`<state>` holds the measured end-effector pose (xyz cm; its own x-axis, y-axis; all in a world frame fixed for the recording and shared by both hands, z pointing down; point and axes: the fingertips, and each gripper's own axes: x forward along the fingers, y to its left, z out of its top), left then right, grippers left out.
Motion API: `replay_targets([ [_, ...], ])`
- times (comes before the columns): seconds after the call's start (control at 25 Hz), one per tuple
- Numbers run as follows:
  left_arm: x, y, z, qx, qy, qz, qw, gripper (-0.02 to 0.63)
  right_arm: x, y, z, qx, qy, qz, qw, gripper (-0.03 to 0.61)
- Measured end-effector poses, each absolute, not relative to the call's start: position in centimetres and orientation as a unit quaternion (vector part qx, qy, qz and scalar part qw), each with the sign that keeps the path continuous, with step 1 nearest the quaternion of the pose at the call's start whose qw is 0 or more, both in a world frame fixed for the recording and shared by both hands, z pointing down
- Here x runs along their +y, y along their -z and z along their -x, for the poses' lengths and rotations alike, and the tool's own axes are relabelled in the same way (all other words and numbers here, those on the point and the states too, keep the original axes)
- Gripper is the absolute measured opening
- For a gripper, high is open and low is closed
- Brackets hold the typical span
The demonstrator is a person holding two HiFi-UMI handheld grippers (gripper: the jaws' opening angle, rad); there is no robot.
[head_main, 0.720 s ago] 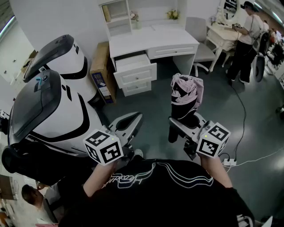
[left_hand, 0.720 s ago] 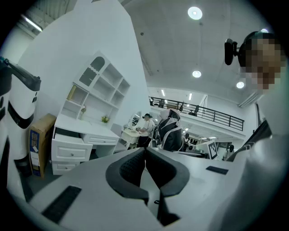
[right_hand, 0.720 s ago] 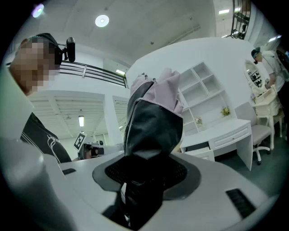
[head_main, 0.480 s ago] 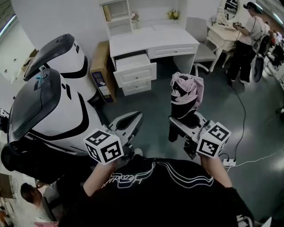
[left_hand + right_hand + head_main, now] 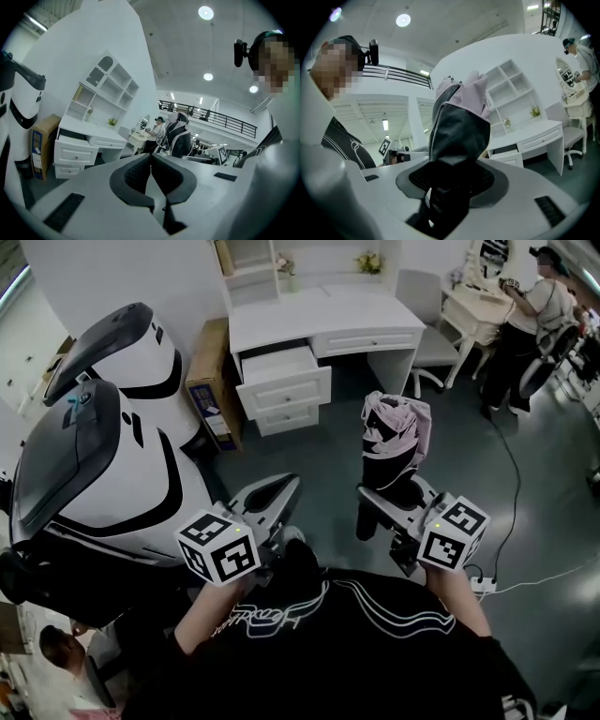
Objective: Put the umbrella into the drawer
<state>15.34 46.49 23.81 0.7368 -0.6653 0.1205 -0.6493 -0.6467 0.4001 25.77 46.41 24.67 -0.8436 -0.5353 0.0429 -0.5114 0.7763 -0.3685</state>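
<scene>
A folded black-and-pink umbrella (image 5: 395,448) stands upright in my right gripper (image 5: 388,499), whose jaws are shut on its dark lower part; in the right gripper view the umbrella (image 5: 458,123) fills the space between the pads of the right gripper (image 5: 452,177). My left gripper (image 5: 277,491) is held beside it at the same height, shut with nothing in it; the left gripper view shows the tips of the left gripper (image 5: 151,157) meeting. Ahead stands a white desk (image 5: 323,317) with its top left drawer (image 5: 280,370) pulled open. That drawer (image 5: 74,139) also shows in the left gripper view.
Two large white-and-black pod-shaped machines (image 5: 105,457) fill the left side. A cardboard box (image 5: 207,382) leans beside the desk. A grey chair (image 5: 427,341) and a standing person (image 5: 534,322) are at the back right. A cable (image 5: 512,486) and power strip (image 5: 484,584) lie on the floor.
The head view has shifted a little, so the desk sits slightly higher in the picture. Both grippers and the umbrella keep their places. The person at the back right has stepped rightward.
</scene>
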Motion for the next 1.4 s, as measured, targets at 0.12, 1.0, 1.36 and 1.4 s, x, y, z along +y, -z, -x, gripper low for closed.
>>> replay_targets([
  [0.12,44.1,-24.8,-14.6,-0.366,0.016,-0.904,0.221,0.023,43.9,-25.6,-25.1,0.941,0.195,0.277,0.031,0.213],
  [1.0,5.8,-31.6,-1.8,-0.361,-0.001,-0.881,0.307,0.023,6.4,-32.5,-13.1,0.914,0.274,0.3,-0.001,0.215],
  [1.36,-9.1,-34.0,5.1,-0.36,-0.011,-0.877,0.317,0.023,-8.6,-34.1,-6.5,0.91,0.275,0.309,-0.038,0.215],
  [1.4,-10.1,-34.5,5.6,-0.361,-0.012,-0.876,0.319,0.023,-9.7,-34.3,-6.2,0.91,0.272,0.309,-0.043,0.215],
])
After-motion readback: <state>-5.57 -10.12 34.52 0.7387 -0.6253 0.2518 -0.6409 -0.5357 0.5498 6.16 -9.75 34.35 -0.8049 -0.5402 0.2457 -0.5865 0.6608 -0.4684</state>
